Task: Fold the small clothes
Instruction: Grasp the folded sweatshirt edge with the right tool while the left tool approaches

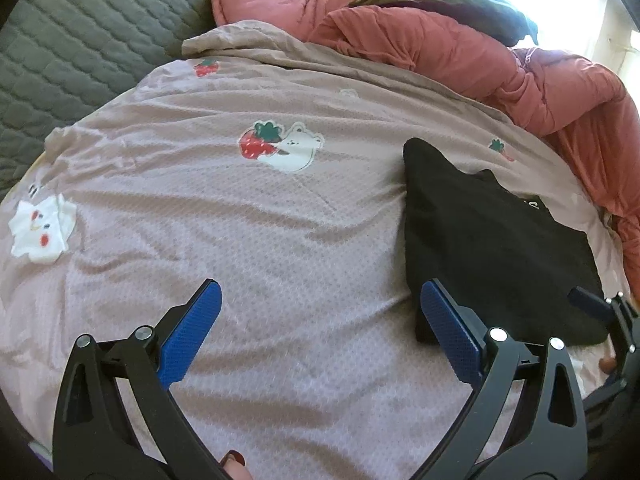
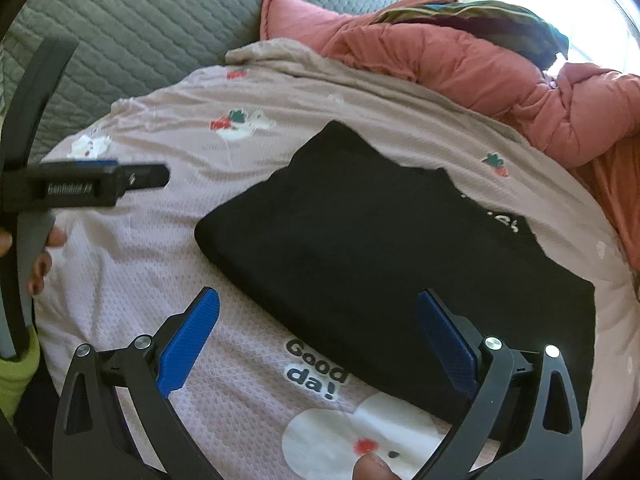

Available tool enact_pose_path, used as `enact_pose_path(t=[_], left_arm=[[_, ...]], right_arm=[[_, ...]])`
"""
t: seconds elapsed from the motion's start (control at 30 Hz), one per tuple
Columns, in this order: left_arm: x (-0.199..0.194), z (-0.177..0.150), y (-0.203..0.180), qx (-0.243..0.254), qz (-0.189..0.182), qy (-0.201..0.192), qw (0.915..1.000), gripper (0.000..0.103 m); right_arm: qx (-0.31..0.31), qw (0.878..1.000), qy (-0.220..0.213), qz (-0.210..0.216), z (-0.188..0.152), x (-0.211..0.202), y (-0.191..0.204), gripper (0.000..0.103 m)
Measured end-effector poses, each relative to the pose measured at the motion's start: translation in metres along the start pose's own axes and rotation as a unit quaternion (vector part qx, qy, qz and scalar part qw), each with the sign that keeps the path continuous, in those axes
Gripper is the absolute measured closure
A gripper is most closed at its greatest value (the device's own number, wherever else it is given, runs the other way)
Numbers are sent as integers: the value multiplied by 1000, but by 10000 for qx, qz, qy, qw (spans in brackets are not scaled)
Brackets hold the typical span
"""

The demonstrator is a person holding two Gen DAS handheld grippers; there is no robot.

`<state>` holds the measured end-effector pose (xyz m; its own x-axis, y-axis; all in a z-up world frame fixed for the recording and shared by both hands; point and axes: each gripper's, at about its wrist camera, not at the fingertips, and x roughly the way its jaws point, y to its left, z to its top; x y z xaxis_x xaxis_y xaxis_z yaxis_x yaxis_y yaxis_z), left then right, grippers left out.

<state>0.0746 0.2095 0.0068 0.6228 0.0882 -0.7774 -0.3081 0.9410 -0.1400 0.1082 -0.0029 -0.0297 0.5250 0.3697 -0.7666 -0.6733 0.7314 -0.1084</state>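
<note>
The black garment [image 2: 384, 248] lay folded into a flat rectangle on the pink printed bedsheet [image 2: 240, 360], white lettering showing.

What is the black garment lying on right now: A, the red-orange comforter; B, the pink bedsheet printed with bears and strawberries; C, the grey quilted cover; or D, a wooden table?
B: the folded black garment rests flat on the pink printed bedsheet, partly covering its "Good day" print, while the red-orange comforter and grey quilted cover lie farther back, apart from it.
</note>
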Motion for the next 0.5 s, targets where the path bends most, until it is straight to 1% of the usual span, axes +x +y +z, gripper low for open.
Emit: enact_pose_path(t=[0.2,0.33,0.43,0.5], left_arm=[[11,11,-10,146,51,44,9999,10],[19,16,-14,282,174,57,9994,10],[24,20,-15,327,198,85,9992,10],[27,22,-16,354,205,103,9991,10]], right_arm=[[-156,9997,175,-43,-3,21,8,5],[-363,9985,285,-310,-3,36,13,5],[-543,9957,356,-660,-4,49,13,5],[-618,9947,336,-743,-4,53,13,5]])
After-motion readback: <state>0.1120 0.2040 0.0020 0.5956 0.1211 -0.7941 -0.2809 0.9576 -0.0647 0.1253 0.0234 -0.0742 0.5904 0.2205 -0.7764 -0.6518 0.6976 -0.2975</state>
